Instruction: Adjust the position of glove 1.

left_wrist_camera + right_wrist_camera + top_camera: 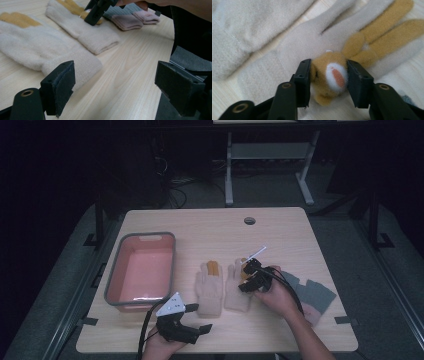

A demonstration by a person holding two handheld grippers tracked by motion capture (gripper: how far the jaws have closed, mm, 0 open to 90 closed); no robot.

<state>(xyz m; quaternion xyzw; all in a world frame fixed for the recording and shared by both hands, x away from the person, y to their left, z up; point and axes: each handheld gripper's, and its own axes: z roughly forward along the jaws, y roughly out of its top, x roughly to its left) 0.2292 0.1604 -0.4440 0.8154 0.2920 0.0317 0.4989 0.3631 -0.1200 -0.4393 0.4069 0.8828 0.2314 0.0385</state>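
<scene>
Right gripper view: right gripper (329,80) pinches the glove's plush ear (332,75) — glove (294,50) cut off at 12 o'clock. Left gripper (115,92) gapes, empty — its body is cropped.

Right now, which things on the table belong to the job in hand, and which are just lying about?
In the job:
- right gripper, jaws closed on the tan animal patch
- tan animal patch on the right cream glove
- right cream glove

Lying about:
- left cream glove
- grey-and-pink gloves
- pink bin
- left gripper, open, holding nothing

Gloves (222,287) right of basin (141,270)
</scene>
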